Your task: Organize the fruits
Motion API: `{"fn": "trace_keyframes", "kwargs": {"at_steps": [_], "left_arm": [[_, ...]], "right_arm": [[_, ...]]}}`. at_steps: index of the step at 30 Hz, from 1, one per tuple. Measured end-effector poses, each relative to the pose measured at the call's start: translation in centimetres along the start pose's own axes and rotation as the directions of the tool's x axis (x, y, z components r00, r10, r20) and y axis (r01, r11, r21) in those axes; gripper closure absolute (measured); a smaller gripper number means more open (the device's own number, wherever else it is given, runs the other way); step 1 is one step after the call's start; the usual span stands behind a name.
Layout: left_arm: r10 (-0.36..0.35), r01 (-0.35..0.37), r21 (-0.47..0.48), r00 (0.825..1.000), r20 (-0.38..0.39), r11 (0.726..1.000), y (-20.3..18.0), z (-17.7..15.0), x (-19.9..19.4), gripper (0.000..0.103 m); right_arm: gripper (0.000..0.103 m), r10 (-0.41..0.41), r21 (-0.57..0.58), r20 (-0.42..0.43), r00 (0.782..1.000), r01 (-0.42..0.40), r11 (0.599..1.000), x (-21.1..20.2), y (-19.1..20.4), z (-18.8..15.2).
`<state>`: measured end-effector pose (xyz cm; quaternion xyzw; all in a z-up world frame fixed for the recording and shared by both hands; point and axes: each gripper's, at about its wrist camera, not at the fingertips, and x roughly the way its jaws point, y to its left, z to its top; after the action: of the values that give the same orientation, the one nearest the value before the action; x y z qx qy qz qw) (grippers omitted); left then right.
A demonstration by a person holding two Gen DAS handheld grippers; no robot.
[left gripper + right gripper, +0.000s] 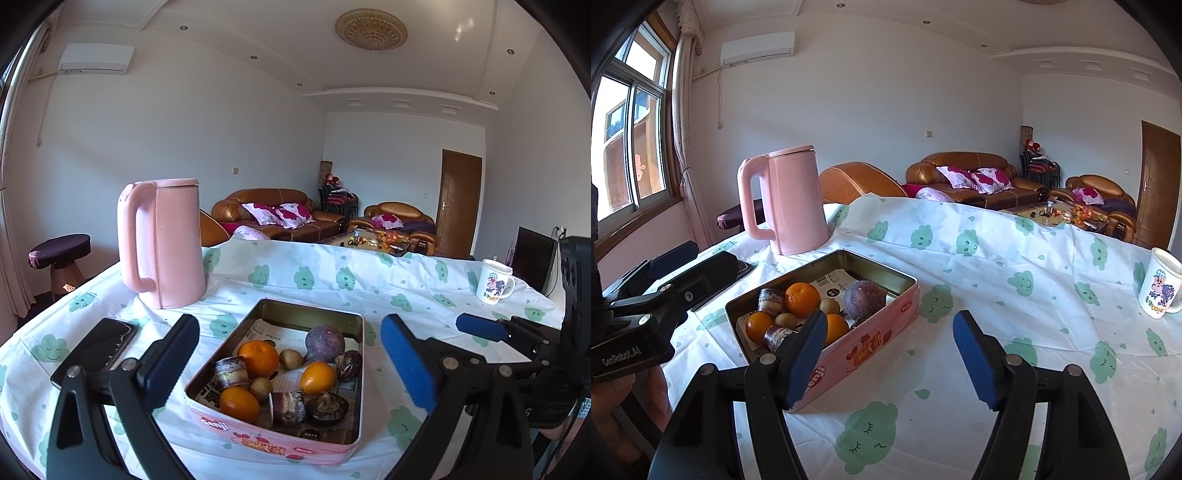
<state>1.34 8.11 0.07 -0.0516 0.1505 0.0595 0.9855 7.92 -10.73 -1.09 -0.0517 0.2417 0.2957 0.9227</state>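
Note:
A pink rectangular tin (258, 441) (871, 339) sits on the clothed table and holds several fruits: orange tangerines (258, 358) (802, 299), a purple passion fruit (325, 343) (865, 300), small brown fruits (290, 359), dark cut pieces (232, 372). My left gripper (288, 358) is open and empty, its fingers straddling the tin's near end from above. My right gripper (890, 354) is open and empty, to the right of the tin, left finger over the tin's near corner. The right gripper also shows in the left wrist view (480, 326).
A pink kettle (162, 243) (786, 201) stands behind the tin on the left. A black phone (99, 347) lies left of the tin. A white cartoon mug (493, 281) (1160, 288) stands at the right. The table's far edge (369, 251) drops toward sofas.

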Motion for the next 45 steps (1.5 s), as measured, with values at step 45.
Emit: {"fn": "trace_keyframes", "kwargs": {"at_steps": [45], "left_arm": [[-0.023, 0.024, 0.049, 1.0, -0.014, 0.999, -3.4, -0.1, -0.2, 0.0]], "right_arm": [[0.03, -0.095, 0.037, 0.051, 0.994, 0.094, 0.995, -3.1, -3.2, -1.8]]}}
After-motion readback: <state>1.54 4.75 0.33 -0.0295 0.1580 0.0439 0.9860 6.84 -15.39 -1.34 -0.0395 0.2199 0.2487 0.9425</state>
